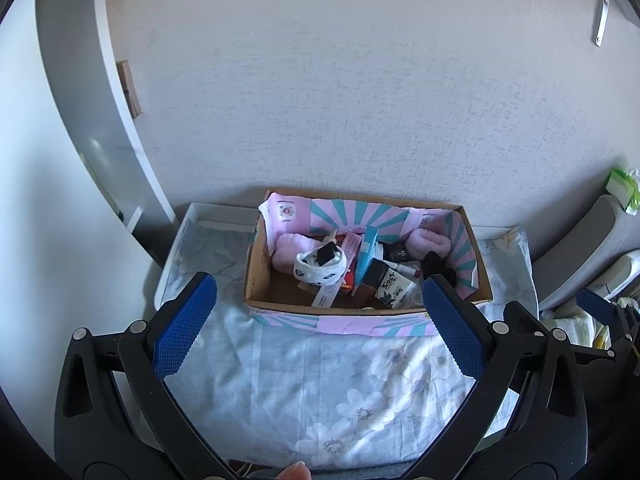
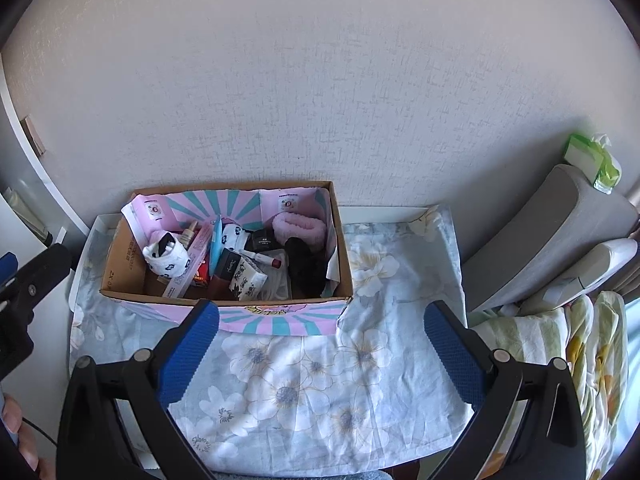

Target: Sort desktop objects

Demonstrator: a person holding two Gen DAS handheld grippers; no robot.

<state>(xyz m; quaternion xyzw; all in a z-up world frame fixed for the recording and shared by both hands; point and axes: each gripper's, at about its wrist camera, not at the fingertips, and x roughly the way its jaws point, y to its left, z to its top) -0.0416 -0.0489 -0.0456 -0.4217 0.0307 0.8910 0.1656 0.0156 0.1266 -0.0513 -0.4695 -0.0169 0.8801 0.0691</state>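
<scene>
A cardboard box with pink and teal flaps stands at the back of a floral cloth against the wall. Inside lie a rolled white sock, a pink fluffy band, a lipstick, a black item, small cartons and a patterned pack. My left gripper hangs open above the cloth in front of the box, holding nothing. My right gripper is open too, over the cloth near the box's front right corner.
A white tray edge lies behind the box at the left. Grey cushions and a green tissue pack sit to the right, with striped bedding below. A white shelf unit rises at the left. A fingertip shows at the bottom.
</scene>
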